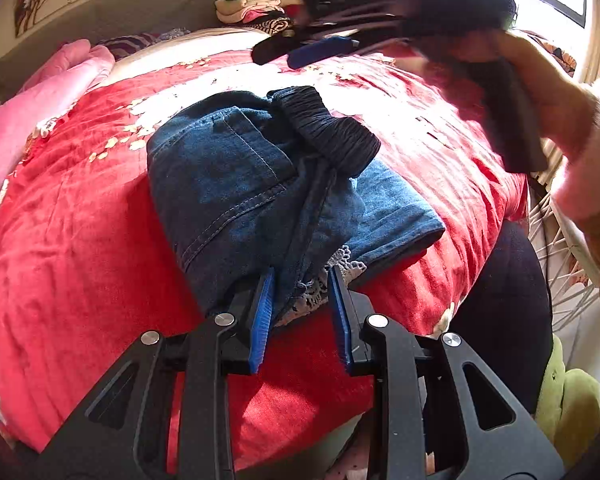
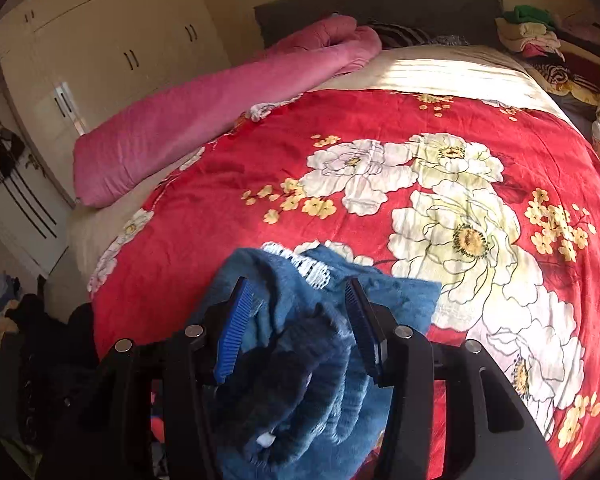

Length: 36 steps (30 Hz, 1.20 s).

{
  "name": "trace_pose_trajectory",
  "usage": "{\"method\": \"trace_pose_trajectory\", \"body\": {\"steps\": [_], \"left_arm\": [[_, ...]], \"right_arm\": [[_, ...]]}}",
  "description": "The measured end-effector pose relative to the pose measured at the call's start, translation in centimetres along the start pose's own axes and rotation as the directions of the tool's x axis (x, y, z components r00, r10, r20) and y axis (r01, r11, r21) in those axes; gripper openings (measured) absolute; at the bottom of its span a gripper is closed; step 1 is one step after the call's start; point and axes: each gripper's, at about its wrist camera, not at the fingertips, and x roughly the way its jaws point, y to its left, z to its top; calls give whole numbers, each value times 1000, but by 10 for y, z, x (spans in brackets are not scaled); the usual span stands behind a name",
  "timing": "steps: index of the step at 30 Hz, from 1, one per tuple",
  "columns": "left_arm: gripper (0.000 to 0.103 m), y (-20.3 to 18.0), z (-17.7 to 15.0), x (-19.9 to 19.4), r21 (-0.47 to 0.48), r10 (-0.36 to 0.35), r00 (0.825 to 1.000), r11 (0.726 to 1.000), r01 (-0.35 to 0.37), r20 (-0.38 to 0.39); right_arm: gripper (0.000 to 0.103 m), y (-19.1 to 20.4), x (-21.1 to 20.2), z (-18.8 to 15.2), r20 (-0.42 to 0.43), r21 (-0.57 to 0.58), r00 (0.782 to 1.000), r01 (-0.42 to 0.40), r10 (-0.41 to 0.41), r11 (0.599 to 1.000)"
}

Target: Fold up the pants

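Note:
Blue denim pants (image 1: 244, 184) lie folded in a bundle on the red flowered bedspread (image 1: 80, 240), with a dark elastic waistband (image 1: 332, 132) on top and white lace at the near hem. My left gripper (image 1: 300, 276) is open, its blue pads on either side of the near hem. In the left wrist view the right gripper (image 1: 308, 50) hovers blurred above the far side of the bundle. In the right wrist view the right gripper (image 2: 298, 292) is open just above the pants (image 2: 312, 360), with nothing held.
A pink quilt (image 2: 204, 112) lies along the bed's left side. Stacked folded clothes (image 1: 252, 8) sit by the grey headboard (image 2: 380, 4). Cupboards (image 2: 100, 60) stand to the left. A white basket (image 1: 556, 248) and a green plush (image 1: 568, 404) are beside the bed's right edge.

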Motion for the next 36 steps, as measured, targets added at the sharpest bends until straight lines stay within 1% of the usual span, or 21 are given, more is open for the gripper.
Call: {"method": "trace_pose_trajectory", "body": {"steps": [1, 2, 3, 5, 6, 7, 9, 10, 11, 13, 15, 17, 20, 21, 22, 23, 25, 29, 32, 34, 36], "left_arm": [[20, 0, 0, 0, -3, -1, 1000, 1000, 1, -1], [20, 0, -1, 1, -7, -2, 1000, 1000, 2, -2], [20, 0, 0, 0, -13, -3, 1000, 1000, 3, -4], [20, 1, 0, 0, -21, -14, 1000, 1000, 14, -4], [20, 2, 0, 0, -27, -22, 1000, 999, 21, -7], [20, 1, 0, 0, -30, -24, 1000, 999, 23, -9], [20, 0, 0, 1, -28, -19, 1000, 999, 18, -11], [20, 0, 0, 1, -32, -21, 1000, 999, 21, -11], [20, 1, 0, 0, -36, -23, 1000, 999, 23, -12], [20, 1, 0, -1, -43, -25, 1000, 999, 24, -12], [21, 1, 0, -3, -47, -29, 1000, 998, 29, -10], [25, 1, 1, -4, -51, -31, 999, 998, 31, -10], [30, -1, 2, -7, -49, -38, 999, 998, 38, -5], [34, -2, 2, -9, -50, -40, 999, 998, 40, -3], [37, -2, 3, -10, -51, -41, 999, 998, 41, -2], [37, -3, 3, -11, -52, -42, 999, 998, 42, -2], [40, -4, 4, -16, -53, -41, 999, 998, 41, 3], [48, -2, 8, -27, -68, -43, 999, 997, 45, 26], [54, 1, 13, -35, -78, -26, 999, 997, 30, 47], [60, 5, 17, -39, -90, -5, 998, 996, 10, 55], [63, 11, 21, -41, -107, 11, 998, 994, -5, 63]], "right_arm": [[48, 3, 0, -7, -17, -15, 1000, -8, 8, 1000], [48, 7, 3, -14, -42, -37, 999, 6, -8, 999], [48, 10, 9, -23, -79, -73, 996, 35, -41, 997], [49, 11, 28, -40, -157, -135, 975, 136, -157, 981], [49, 7, 37, -48, -189, -124, 967, 150, -172, 981], [49, 1, 42, -53, -194, -89, 969, 140, -155, 986], [51, -7, 42, -57, -172, -26, 978, 118, -121, 993], [55, -10, 41, -58, -167, -2, 979, 114, -113, 993], [59, -10, 38, -58, -163, 12, 980, 119, -115, 993], [64, -8, 30, -57, -152, 30, 981, 123, -117, 992], [65, -5, 16, -56, -124, 48, 987, 112, -106, 993], [70, 0, 2, -54, -90, 53, 991, 109, -104, 993], [73, 2, -19, -51, -42, 65, 992, 121, -118, 991], [74, 3, -25, -50, -26, 73, 992, 122, -120, 990], [75, 4, -32, -50, -8, 82, 992, 127, -127, 988], [76, 3, -38, -49, 9, 90, 992, 128, -129, 988], [81, 4, -50, -48, 41, 103, 991, 121, -126, 987], [86, 7, -70, -49, 86, 113, 987, 128, -138, 985], [88, 9, -79, -51, 109, 121, 982, 140, -154, 983], [90, 8, -83, -52, 122, 130, 981, 137, -153, 982], [91, 6, -85, -54, 127, 144, 979, 143, -162, 979]]}}
